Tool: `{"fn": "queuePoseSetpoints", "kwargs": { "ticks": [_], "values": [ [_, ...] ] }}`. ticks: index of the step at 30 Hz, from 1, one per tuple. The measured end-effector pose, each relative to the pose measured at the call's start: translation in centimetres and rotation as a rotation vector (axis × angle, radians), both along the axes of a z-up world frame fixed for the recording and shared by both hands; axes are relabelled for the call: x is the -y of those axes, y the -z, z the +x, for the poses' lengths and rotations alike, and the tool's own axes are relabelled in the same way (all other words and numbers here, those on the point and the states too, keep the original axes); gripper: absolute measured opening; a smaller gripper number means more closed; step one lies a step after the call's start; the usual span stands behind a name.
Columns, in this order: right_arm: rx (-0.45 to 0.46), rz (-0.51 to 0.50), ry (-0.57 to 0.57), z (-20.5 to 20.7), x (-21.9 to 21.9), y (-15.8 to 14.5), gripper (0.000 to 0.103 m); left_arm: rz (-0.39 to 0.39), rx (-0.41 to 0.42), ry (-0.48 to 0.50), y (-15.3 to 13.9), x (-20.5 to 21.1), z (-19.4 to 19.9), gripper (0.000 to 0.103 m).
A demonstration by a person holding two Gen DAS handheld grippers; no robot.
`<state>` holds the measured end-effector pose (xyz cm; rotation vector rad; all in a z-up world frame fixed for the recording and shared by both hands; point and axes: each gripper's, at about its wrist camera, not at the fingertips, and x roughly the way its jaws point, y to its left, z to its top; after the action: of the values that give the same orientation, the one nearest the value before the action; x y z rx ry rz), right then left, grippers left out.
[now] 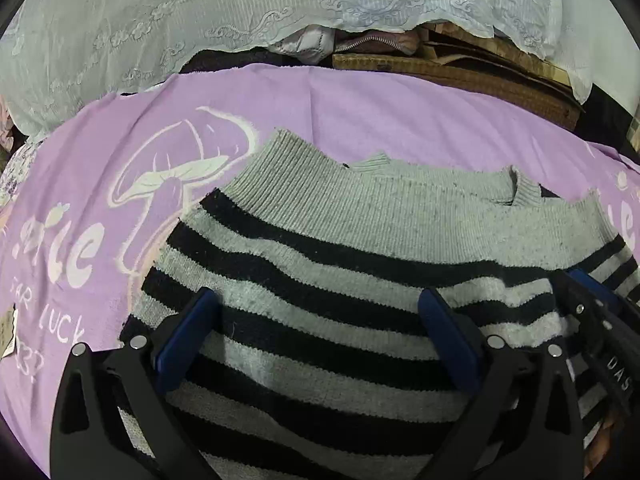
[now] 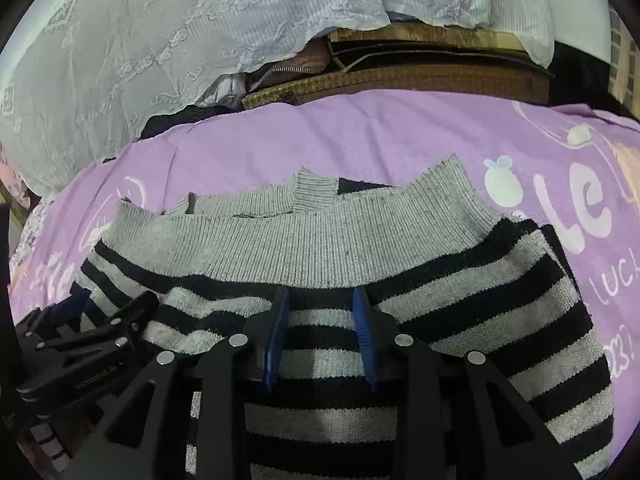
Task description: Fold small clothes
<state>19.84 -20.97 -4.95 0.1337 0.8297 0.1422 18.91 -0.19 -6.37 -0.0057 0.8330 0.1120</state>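
A small grey and black striped sweater (image 1: 328, 280) with a ribbed grey hem lies folded on a purple printed cloth (image 1: 360, 120). It also shows in the right wrist view (image 2: 340, 248). My left gripper (image 1: 320, 304) is wide open, its blue-padded fingers resting just over the stripes with nothing between them. My right gripper (image 2: 322, 300) is open with a narrower gap, low over the sweater just below the ribbed band. The right gripper shows at the left wrist view's right edge (image 1: 592, 304), and the left gripper at the right wrist view's left edge (image 2: 92, 320).
A white lace cover (image 1: 160, 20) drapes over things behind the purple cloth. Folded brown mats and cardboard (image 1: 460, 64) and a zipped pinkish item (image 1: 368, 42) sit under it at the back.
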Motion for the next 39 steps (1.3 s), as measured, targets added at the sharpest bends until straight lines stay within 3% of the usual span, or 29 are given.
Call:
{"fn": "queuePoseSetpoints", "kwargs": {
  "ticks": [14, 17, 20, 24, 29, 33, 38, 39],
  "values": [
    [0.143, -0.025, 0.029, -5.8, -0.1, -2.0, 0.040, -0.053, 0.055, 0.001, -0.7, -0.8, -3.4, 0.098],
    [0.150, -0.023, 0.021, -7.1, -0.2, -2.2, 0.045, -0.061, 0.063, -0.005, -1.0, -1.0, -4.4, 0.098],
    [0.152, -0.035, 0.005, -8.2, -0.6, -2.2, 0.057, -0.064, 0.069, -0.008, -1.1, -1.0, -5.8, 0.098],
    [0.082, -0.053, -0.015, -7.8, -1.1, -0.9, 0.068, -0.029, 0.063, -0.008, -0.7, -0.7, -7.1, 0.098],
    [0.069, -0.040, -0.032, -7.6, -1.1, -0.6, 0.074, -0.009, 0.044, -0.013, -0.1, -0.5, -6.8, 0.099],
    [0.075, -0.033, -0.033, -7.7, -1.1, -0.6, 0.075, -0.019, 0.043, -0.008, -0.3, -0.8, -7.1, 0.099],
    [0.130, 0.023, 0.019, -9.4, 0.7, -1.9, 0.073, -0.137, 0.086, -0.044, -1.6, -3.7, -9.9, 0.099],
    [0.144, 0.033, 0.033, -9.9, 1.3, -2.2, 0.068, -0.149, 0.096, -0.055, -1.8, -4.2, -10.3, 0.099]
  ]
}}
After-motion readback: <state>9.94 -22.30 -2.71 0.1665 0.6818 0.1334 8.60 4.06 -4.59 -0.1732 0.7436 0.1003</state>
